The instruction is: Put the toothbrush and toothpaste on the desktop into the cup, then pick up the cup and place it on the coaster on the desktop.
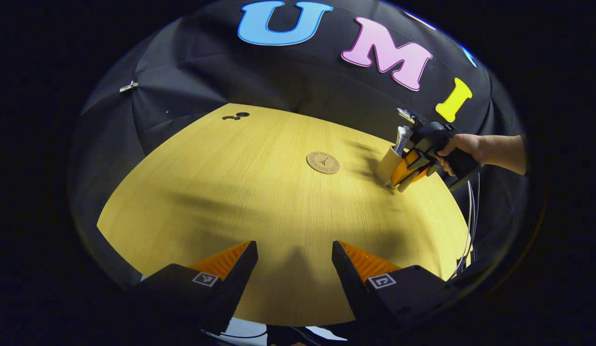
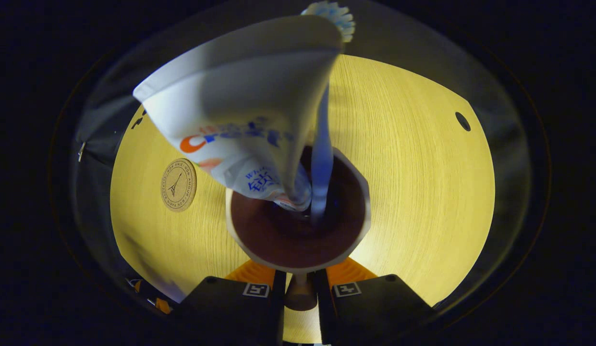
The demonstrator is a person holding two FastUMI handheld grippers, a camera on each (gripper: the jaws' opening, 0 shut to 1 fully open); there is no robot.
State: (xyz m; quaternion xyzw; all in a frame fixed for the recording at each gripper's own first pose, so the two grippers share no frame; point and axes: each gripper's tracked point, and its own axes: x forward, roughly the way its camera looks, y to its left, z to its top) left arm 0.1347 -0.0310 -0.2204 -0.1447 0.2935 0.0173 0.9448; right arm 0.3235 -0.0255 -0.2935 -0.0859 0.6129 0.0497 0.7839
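A light wood-grain desk with a curved front edge carries a round coaster near its middle. The cup stands on it toward the right side, apart from the coaster. Small dark holes sit near the far edge.

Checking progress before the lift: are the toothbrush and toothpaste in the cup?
Yes: toothpaste and toothbrush both stand inside the cup.

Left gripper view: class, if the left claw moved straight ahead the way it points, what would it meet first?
Most likely the bare desktop. The open left claw aims along the wood; the coaster lies farther on, slightly right. The cup sits well off to the right. Depth is uncertain.
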